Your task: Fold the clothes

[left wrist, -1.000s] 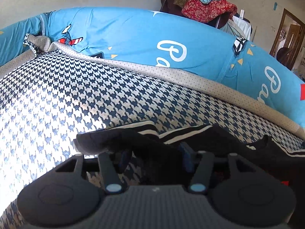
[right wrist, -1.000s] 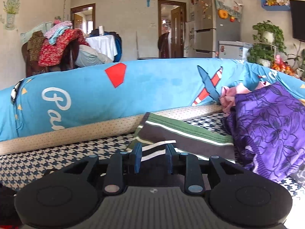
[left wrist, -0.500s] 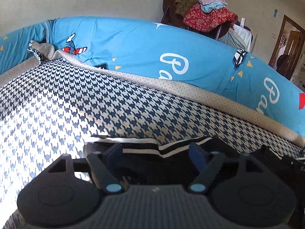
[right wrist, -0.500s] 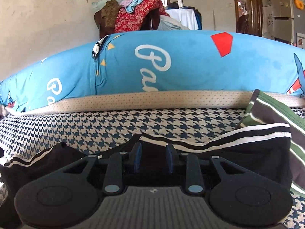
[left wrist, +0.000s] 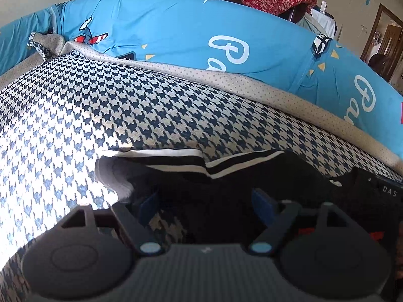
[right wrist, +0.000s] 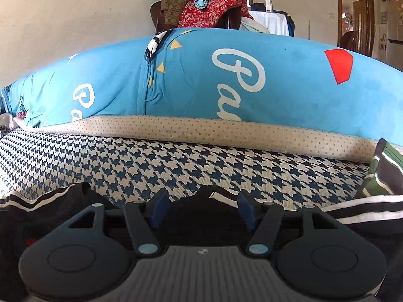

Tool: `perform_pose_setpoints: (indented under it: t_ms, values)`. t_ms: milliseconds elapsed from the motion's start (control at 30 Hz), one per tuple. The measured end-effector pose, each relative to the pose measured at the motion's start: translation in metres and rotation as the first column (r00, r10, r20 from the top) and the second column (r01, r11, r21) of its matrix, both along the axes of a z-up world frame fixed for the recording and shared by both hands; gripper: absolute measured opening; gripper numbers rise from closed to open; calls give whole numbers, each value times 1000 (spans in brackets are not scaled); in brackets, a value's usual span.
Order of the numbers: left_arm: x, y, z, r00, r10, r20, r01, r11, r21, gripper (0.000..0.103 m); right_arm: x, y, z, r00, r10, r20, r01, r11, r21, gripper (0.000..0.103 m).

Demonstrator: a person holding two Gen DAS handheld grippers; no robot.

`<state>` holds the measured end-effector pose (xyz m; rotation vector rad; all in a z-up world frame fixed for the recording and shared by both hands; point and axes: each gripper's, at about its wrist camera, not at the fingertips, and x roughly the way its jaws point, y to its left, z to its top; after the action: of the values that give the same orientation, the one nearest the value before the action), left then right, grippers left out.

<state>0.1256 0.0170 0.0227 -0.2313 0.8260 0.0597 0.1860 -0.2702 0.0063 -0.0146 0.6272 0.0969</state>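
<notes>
We saw the black garment with white stripes (left wrist: pixel 226 171) lying flat on the houndstooth seat cover (left wrist: pixel 100 115) in front of the blue printed cushion (left wrist: pixel 176 32). Our left tool (left wrist: pixel 205 200) had just been opening; its blue pads stood apart over the dark cloth, pressing nothing. Our right tool (right wrist: pixel 201 207) had likewise just been opening, pads apart with black fabric between them, unclamped. A green striped garment (right wrist: pixel 385 173) lay at the right.

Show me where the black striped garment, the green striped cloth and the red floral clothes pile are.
black striped garment (left wrist: pixel 226 161), left wrist view, white-striped edge.
green striped cloth (right wrist: pixel 385 173), right wrist view, folded corner.
red floral clothes pile (right wrist: pixel 214 10), right wrist view, draped front.
</notes>
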Motion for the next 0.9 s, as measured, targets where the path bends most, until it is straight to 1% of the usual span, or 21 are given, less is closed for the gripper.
perform_pose_setpoints:
  t_ms: [67, 167, 233, 300, 333, 367, 500, 533, 667, 733, 800, 867, 900]
  values:
    - [0, -1, -2, 1000, -3, -9, 3, 1000, -1, 79, 6, 1, -5, 1000, -5, -7, 4, 1000, -27, 65]
    - [1, -2, -5, 1000, -7, -18, 7, 1000, 1, 80, 13, -1, -16, 999, -3, -52, 1, 1000, -28, 67]
    - [1, -3, -5, 1000, -11, -20, 11, 1000, 2, 80, 12, 3, -17, 999, 4, -38, -6, 998, -55, 68]
    - [0, -5, -6, 1000, -17, -19, 17, 1000, 4, 80, 11, 5, -17, 999, 15, -32, -17, 997, -69, 56]
    - [0, -5, -6, 1000, -20, -18, 20, 1000, 6, 81, 11, 6, -16, 999, 20, -29, -22, 997, -70, 42]
    - [0, -6, -6, 1000, -21, -15, 22, 1000, 12, 81, 12, 7, -16, 999, 20, -27, -22, 997, -79, 32]
    - [-1, -7, -5, 1000, -22, -5, 22, 1000, 19, 81, 14, 8, -15, 999, 28, -16, -30, 993, -113, 16]
    - [-2, -7, -5, 1000, -21, 0, 21, 1000, 20, 81, 14, 9, -14, 1000, 25, -10, -26, 992, -123, 8]
    - [-2, -7, 0, 999, -15, 30, 14, 999, 46, 81, 15, 6, -9, 999, -10, 32, 14, 994, -110, 7]
    - [-1, -7, 1, 999, -9, 40, 7, 998, 59, 82, 15, 7, -1, 995, -34, 93, 45, 992, -117, 7]
    - [-1, -6, 3, 999, 2, 52, -5, 998, 68, 83, 15, 7, 9, 984, -65, 164, 86, 988, -125, 7]
    - [0, -5, 5, 998, 10, 61, -15, 997, 70, 85, 15, 2, 23, 963, -130, 237, 152, 985, -77, 7]
    - [1, -5, 6, 998, 15, 63, -19, 997, 70, 85, 17, -4, 26, 955, -167, 246, 181, 983, -37, 7]
